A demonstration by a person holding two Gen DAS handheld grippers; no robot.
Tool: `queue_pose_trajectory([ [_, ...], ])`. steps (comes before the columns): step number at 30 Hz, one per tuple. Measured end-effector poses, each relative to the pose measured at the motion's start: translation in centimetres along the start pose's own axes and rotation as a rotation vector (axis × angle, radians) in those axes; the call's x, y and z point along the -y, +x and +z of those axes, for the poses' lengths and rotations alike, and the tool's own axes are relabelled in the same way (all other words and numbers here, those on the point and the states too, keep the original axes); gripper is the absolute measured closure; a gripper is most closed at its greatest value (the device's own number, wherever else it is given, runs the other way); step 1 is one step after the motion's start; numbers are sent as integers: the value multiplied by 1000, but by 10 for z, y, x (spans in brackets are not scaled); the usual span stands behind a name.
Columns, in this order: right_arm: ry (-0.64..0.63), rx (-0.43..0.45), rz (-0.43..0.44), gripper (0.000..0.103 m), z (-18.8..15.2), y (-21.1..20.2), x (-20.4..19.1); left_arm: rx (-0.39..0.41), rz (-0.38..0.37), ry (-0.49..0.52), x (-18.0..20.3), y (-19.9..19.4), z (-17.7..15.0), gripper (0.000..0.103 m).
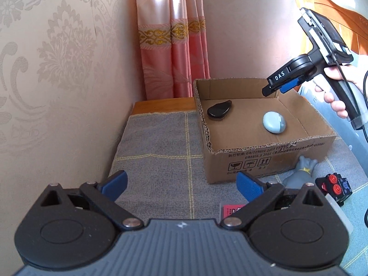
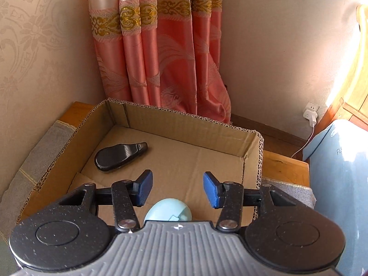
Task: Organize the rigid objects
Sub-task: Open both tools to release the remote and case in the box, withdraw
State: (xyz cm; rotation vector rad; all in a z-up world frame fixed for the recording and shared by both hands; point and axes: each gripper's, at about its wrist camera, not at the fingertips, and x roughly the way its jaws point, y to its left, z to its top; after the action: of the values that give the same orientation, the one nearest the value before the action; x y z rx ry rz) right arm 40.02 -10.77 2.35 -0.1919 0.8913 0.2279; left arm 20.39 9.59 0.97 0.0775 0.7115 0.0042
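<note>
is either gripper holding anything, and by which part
Nothing is held: the left gripper and the right gripper both have empty jaws; the blue oval lies in the box.

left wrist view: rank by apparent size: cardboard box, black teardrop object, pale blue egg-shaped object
1. cardboard box, by far the largest.
2-3. black teardrop object and pale blue egg-shaped object look about alike; the black one lies farther back, so no ranking between them.

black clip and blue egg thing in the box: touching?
Apart. Left wrist view shows bare cardboard floor between the black clip and the blue egg-shaped object inside the cardboard box.
</note>
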Motion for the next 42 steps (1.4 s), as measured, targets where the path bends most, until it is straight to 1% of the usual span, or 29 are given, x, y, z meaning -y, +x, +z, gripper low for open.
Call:
queue_pose_trajectory([
  [2,0,3,9,44,-2,-3,-3,3,6,-7,-4,-2,-1,3],
  [4,7,11,34,16,-7,-15,-4,6,-6,-17,-6,-2,-1,2],
  [6,11,50,59,3,-13,-33,-6,10,-10,-12,-5,-4,-2,2],
  [7,13,64,65,0,-16,-41,-5,13,-10,-6,-3,-4,-2,2],
  [11,33,88,61,0,-27,-73,-6,17,-31,13,2,-9,-4,2],
  [16,11,107,27,0,-60,-103,-18,16,-58,31,10,-15,-10,2],
  [20,13,122,6,0,-96,-124,-24,11,-68,40,15,-20,-16,2],
  [25,16,140,-71,0,-147,-147,-25,6,-73,45,17,-26,-25,2],
  [27,28,141,-80,0,-167,-153,-24,9,-71,51,18,-28,-29,2],
  [30,54,138,-82,0,-191,-157,-22,3,-77,57,18,-30,-38,2],
  [33,91,125,-81,0,-212,-159,-19,-26,-72,57,16,-28,-48,2],
  [36,112,94,-56,0,-227,-160,-22,-48,-71,62,13,-28,-57,2],
  [39,80,71,-30,0,-238,-166,-32,-59,-74,61,10,-29,-66,2],
  [42,24,41,32,0,-248,-170,-47,-79,-80,50,8,-27,-73,2],
])
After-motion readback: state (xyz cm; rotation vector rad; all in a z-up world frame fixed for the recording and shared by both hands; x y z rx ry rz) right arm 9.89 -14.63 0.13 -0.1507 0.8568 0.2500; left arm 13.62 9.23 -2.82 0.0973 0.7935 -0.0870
